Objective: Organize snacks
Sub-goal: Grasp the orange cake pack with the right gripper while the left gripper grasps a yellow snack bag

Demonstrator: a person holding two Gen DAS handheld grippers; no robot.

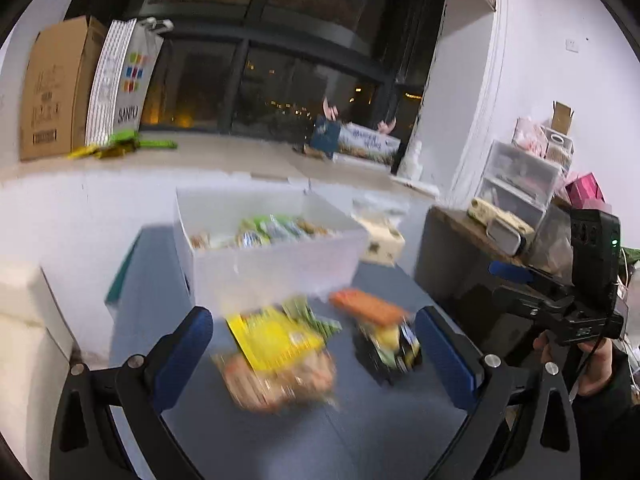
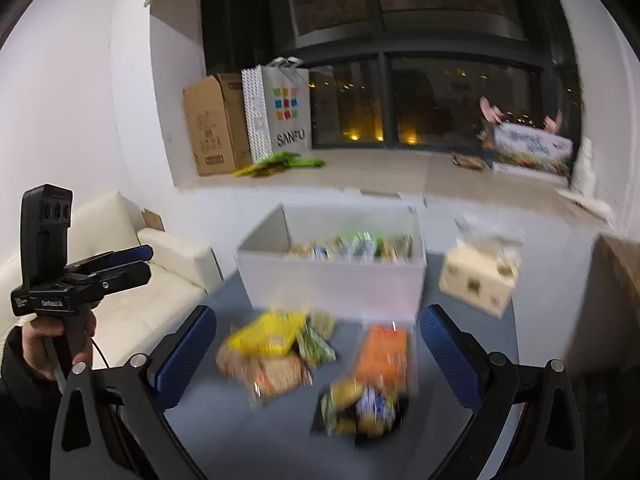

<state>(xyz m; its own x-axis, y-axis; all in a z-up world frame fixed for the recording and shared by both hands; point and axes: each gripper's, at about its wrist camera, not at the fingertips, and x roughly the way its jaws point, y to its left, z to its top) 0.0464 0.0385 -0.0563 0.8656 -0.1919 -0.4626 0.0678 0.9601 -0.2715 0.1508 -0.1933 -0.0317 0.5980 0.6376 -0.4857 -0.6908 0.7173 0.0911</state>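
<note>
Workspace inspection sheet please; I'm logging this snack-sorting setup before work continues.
Surface: blue-grey table, partly bare.
Job's things: white bin already holds packets; loose in front lie a yellow packet, an orange packet, a brown snack bag, a dark packet.
Clutter: tissue box beside the bin.
Grippers: left gripper open, empty; right gripper open, empty.
Cables: black cable under the left handle.
Surroundings: cardboard box, SANFU bag, cream sofa.
</note>
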